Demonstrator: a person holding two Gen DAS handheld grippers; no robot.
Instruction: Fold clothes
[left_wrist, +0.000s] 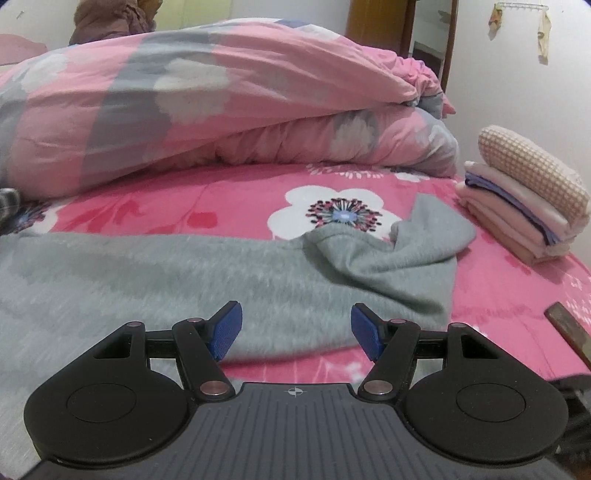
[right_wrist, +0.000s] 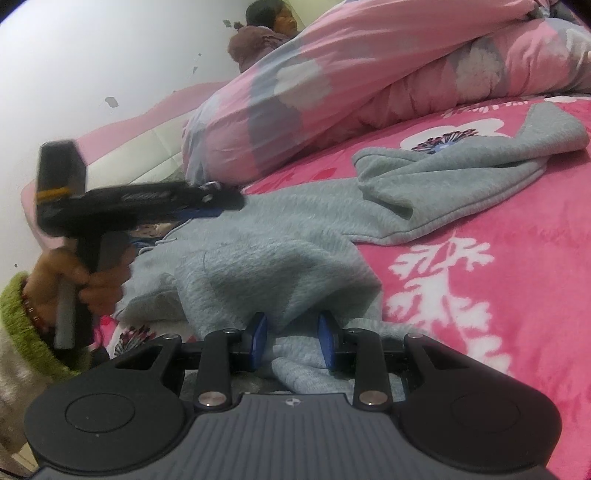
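Note:
A grey sweatshirt (left_wrist: 147, 280) lies spread on the pink flowered bedsheet (left_wrist: 236, 206), one sleeve (left_wrist: 413, 251) folded over at the right. My left gripper (left_wrist: 295, 328) hovers open just above its near hem, with nothing between the blue pads (left_wrist: 227, 330). In the right wrist view, my right gripper (right_wrist: 292, 341) is shut on a bunched fold of the sweatshirt (right_wrist: 280, 266), lifted a little off the sheet. The left gripper (right_wrist: 218, 201) also shows there, blurred, held by a hand (right_wrist: 85, 277) over the garment's far side.
A thick pink and grey duvet (left_wrist: 221, 103) is heaped along the back of the bed. A stack of folded clothes (left_wrist: 524, 206) sits at the right edge. A wooden edge (left_wrist: 569, 332) marks the bed's right side. A person (right_wrist: 269, 22) sits beyond the duvet.

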